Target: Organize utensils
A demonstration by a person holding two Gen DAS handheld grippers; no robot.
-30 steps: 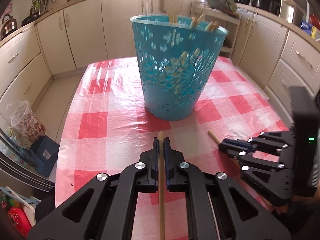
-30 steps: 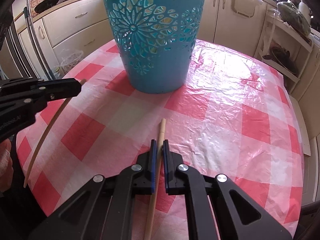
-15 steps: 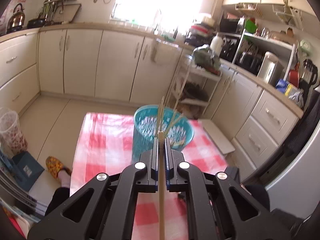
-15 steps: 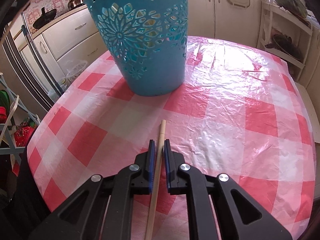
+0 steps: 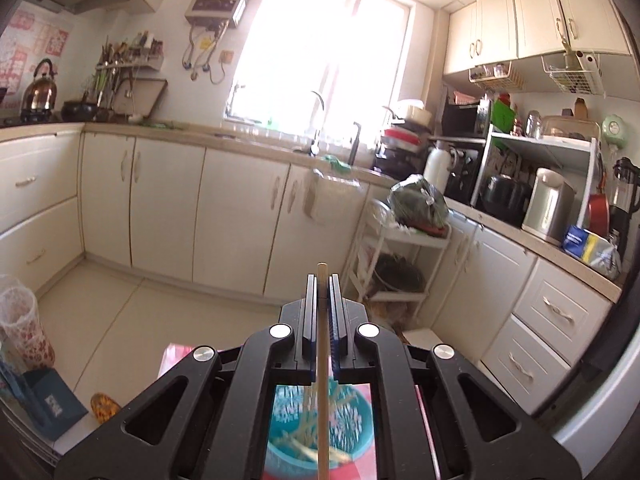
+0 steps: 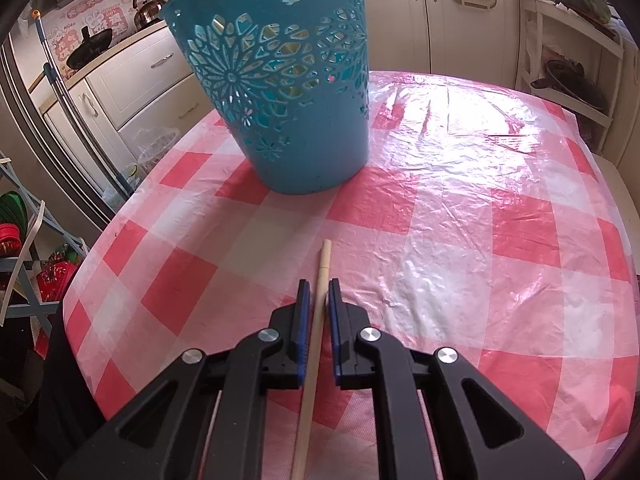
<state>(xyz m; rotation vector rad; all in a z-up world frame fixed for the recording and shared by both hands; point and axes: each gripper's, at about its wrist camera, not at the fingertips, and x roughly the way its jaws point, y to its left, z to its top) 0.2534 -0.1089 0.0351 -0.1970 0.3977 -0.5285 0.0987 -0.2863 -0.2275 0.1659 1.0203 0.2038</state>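
My left gripper is shut on a wooden chopstick and is raised high, tilted up toward the kitchen. Below it, through the gap in the gripper, the blue cut-out basket shows with several chopsticks inside. In the right wrist view my right gripper is low over the table with a wooden chopstick between its pads; the pads are close around it with a thin gap on each side. The blue basket stands ahead and slightly left of it on the red-and-white checked tablecloth.
Cream kitchen cabinets and a white trolley stand beyond the table. A fridge and a rack are to the left of the table. A patterned bin is on the floor.
My left gripper has lifted its chopstick from table height to well above the basket and tilted upward. My right gripper stayed low around its chopstick, shifting slightly.
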